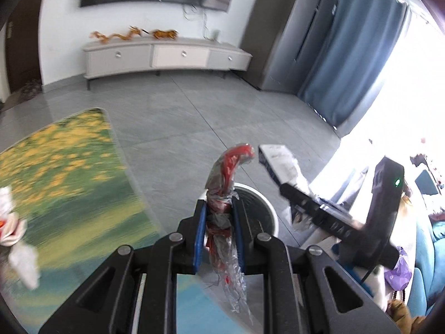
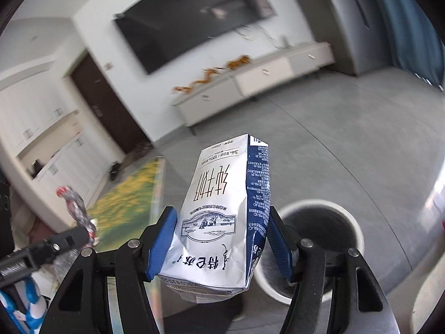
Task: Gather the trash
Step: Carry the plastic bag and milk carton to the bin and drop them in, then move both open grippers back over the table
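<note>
My left gripper (image 1: pixel 219 204) is shut on a crumpled red and clear plastic wrapper (image 1: pixel 226 178) and holds it up over the near rim of a white round trash bin (image 1: pixel 271 208). My right gripper (image 2: pixel 222 220) is shut on a white and blue milk carton (image 2: pixel 222 208), tilted, held left of and above the same bin (image 2: pixel 353 222). The carton (image 1: pixel 278 161) and the right gripper's body show at the right in the left wrist view. The wrapper (image 2: pixel 76 206) shows at the left in the right wrist view.
A glass table with a yellow-green flower print (image 1: pixel 69 167) lies to the left, with crumpled white tissue (image 1: pixel 16 222) on it. A grey tiled floor (image 1: pixel 194 117) stretches to a white TV cabinet (image 1: pixel 167 55). Blue curtains (image 1: pixel 347 55) and a teal sofa (image 1: pixel 434 250) are on the right.
</note>
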